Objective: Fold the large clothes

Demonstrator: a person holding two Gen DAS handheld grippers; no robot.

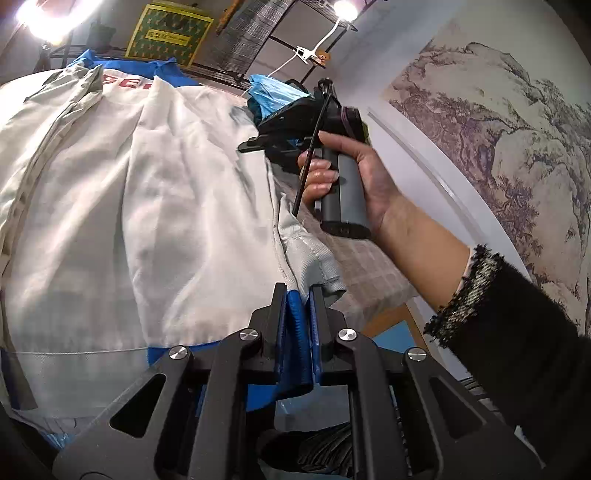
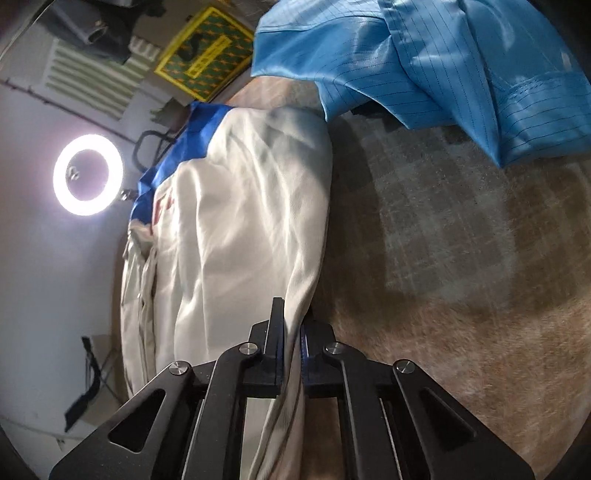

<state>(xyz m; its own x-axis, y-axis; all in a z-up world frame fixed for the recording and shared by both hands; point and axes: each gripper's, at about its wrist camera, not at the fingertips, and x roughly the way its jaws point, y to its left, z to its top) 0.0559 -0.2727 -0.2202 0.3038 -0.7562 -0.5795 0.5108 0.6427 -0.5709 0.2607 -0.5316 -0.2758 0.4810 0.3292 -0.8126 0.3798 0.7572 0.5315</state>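
The surface (image 2: 461,258) is covered with a brown checked cloth, and a bright ring light (image 2: 88,174) shines by the pale wall. A yellow and green box (image 1: 168,33) sits on a rack behind, and the wall on one side shows a big painting of trees and rocks (image 1: 498,122). The big white jacket (image 1: 122,192) with blue trim lies spread out on the surface, with red letters near its collar. A shiny light blue garment (image 2: 443,55) lies in a heap near the far end of the surface, just past the jacket. The left gripper (image 1: 298,295) has its fingers pressed together on the jacket's blue hem at the near corner, where a grey flap sticks out. The right gripper (image 2: 293,332) has its fingers pinching the long side edge of the white jacket, with a thin fold of cloth between them. In the left view, the person's hand (image 1: 354,177) holds the right tool's handle, with a dark fuzzy sleeve (image 1: 517,332) on the arm. I think the step now is grabbing one side of the jacket so it can be folded over. Both grips look ready. The next move most likely calls for lifting both hands together and carrying that side across the middle of the jacket. The hands should move evenly so the edge stays straight. The cloth is thin and slippery, so it could slide out or bunch up if one hand pulls harder.
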